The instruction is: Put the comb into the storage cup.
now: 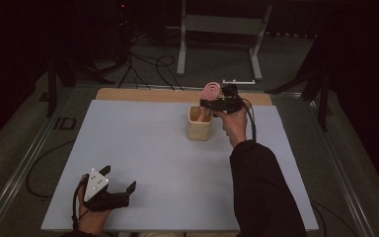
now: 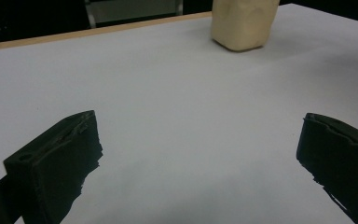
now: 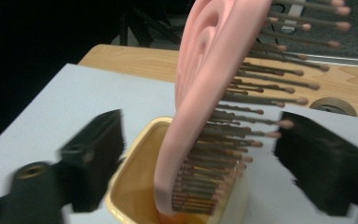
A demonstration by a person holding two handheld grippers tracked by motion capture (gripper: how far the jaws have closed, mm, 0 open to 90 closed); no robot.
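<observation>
Releasing pink hairbrush (image 3: pixel 200 107) into cream holder (image 3: pixel 135 186)
Standing upright between right gripper (image 3: pixel 200 154) jaws, spread wide, touching nothing; left gripper (image 1: pixel 121 180) resting wide, farther off.

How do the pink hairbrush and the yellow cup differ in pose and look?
The pink hairbrush stands on end, handle down, leaning; the yellow cup sits flat on the white table.
The hairbrush rises well above the cup, which is short and squarish.
The hairbrush has many bristles; the cup is plain and smooth.
Both are between the open jaws of the right gripper, neither pressed.
</observation>
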